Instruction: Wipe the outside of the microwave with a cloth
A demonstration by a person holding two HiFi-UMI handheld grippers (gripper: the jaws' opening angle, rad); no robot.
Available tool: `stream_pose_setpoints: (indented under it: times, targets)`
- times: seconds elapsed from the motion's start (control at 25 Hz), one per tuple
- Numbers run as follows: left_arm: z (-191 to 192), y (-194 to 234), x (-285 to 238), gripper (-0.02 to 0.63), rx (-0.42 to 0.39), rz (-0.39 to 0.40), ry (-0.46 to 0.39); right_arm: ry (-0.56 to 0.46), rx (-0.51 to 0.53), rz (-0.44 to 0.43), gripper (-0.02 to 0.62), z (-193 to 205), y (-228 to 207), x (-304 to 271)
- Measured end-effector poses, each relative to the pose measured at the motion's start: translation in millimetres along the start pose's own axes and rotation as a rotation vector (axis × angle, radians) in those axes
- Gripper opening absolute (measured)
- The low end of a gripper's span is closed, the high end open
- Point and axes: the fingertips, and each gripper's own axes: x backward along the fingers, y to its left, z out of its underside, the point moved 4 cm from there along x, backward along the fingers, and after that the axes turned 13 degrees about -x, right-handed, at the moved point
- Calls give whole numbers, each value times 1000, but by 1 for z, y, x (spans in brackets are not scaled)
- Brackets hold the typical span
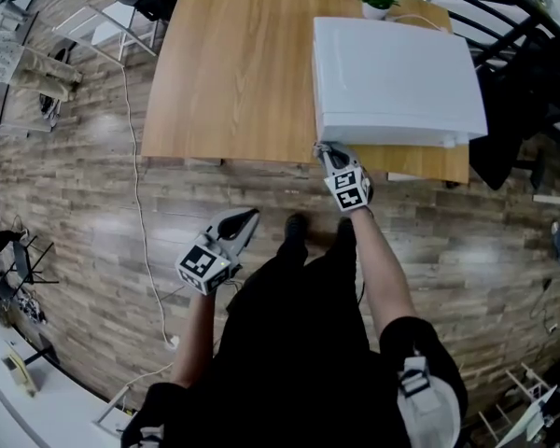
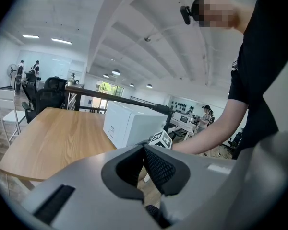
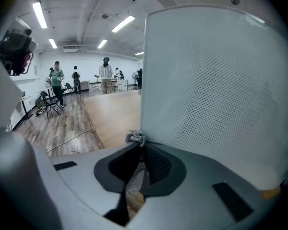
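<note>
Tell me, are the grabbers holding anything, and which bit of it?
The right gripper pinches a small grey cloth by a bunched part; a tuft pokes out past the jaw tips. The left gripper holds nothing; its jaws are together.

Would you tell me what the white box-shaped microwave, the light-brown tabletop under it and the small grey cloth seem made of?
White box-shaped microwave: likely painted sheet metal, smooth and matt, with a fine dot pattern on one face. Light-brown tabletop: wood or wood-look laminate, visible grain, satin. Small grey cloth: fuzzy, looped textile, perhaps microfibre.
</note>
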Motion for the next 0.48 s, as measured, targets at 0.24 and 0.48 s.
stream_pose_setpoints:
  times: [0.24,0.48]
  targets:
    - [-11,2,-15,3,-28,22,-32,-17,-50,3,31,14,4,44]
    - [-21,-5,-39,3,-17,53,-52,-52,-146,-7,31,26,-7,105]
